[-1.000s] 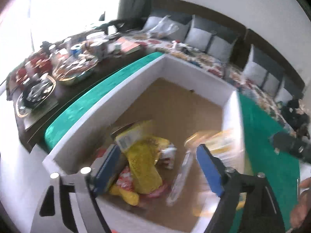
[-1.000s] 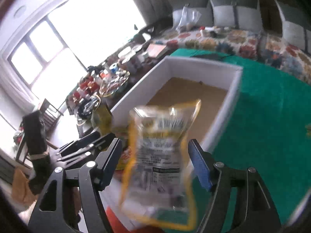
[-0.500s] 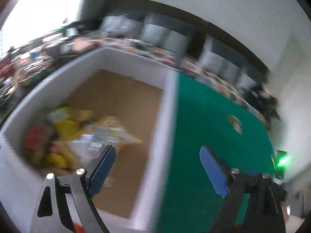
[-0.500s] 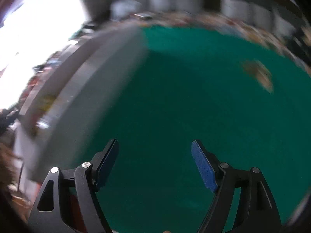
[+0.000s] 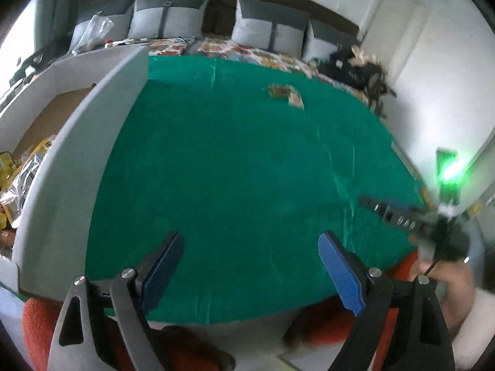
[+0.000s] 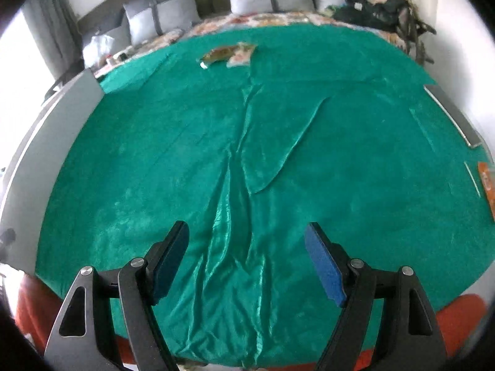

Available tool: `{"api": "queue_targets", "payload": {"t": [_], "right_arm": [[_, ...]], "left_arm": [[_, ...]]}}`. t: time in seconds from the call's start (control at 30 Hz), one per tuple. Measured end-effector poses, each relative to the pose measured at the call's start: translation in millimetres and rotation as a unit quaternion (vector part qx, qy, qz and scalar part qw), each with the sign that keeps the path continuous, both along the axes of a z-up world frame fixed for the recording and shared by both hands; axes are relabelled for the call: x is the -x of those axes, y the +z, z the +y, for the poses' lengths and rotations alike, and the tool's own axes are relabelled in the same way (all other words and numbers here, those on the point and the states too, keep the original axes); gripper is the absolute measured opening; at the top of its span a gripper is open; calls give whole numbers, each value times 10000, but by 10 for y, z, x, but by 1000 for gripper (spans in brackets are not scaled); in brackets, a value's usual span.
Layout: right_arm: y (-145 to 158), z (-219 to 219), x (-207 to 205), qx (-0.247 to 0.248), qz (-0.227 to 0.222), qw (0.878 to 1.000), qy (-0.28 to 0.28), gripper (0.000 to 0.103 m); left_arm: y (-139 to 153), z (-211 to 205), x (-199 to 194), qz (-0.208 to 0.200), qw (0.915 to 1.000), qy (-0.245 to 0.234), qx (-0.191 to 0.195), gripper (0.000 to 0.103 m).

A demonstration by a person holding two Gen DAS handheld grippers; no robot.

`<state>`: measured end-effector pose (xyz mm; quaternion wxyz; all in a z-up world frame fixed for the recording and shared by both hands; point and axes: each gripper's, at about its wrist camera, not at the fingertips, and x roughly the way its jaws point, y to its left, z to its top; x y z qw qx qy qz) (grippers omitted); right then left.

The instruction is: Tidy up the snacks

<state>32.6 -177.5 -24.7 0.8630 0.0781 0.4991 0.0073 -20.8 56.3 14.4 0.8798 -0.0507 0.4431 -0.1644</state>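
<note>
Both grippers are open and empty above the green cloth. My left gripper hovers near the cloth's front edge, right of the white box. Several snack packets lie in the box at the far left. Two snack packets lie side by side on the far part of the cloth; they also show in the right wrist view. My right gripper hovers over wrinkled cloth near the front edge. It appears blurred in the left wrist view at the right.
The green cloth covers a wide table. The white box wall stands along its left edge. Grey cushions and a patterned sofa lie behind. A dark pile sits at the far right. An orange object lies at the right edge.
The right gripper let go of the yellow snack packet into the box. Both grippers have swung right, away from the box, and now face the green cloth.
</note>
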Motion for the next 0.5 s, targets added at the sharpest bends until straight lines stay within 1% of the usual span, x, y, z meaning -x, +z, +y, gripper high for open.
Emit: {"api": "queue_targets", "payload": {"t": [0.07, 0.17, 0.27, 0.33, 0.43, 0.5], "right_arm": [[0, 15, 90, 97, -172, 9997, 131, 80], [-54, 54, 111, 333, -340, 9983, 324, 80], [-70, 40, 15, 505, -388, 9972, 389, 80], [-80, -44, -97, 384, -375, 9982, 277, 80], [-131, -194, -326, 390, -255, 9988, 122, 80], [-168, -319, -519, 494, -248, 9984, 76, 80]], "left_arm": [[-37, -114, 40, 28, 9997, -114, -210, 88], [-55, -265, 32, 77, 9978, -302, -590, 88], [-50, -337, -16, 86, 9965, -412, -725, 88], [-82, -390, -96, 161, 9955, -512, -781, 88], [-157, -481, -376, 374, 9932, -639, -895, 88], [-182, -561, -613, 399, 9921, -776, -900, 88]]}}
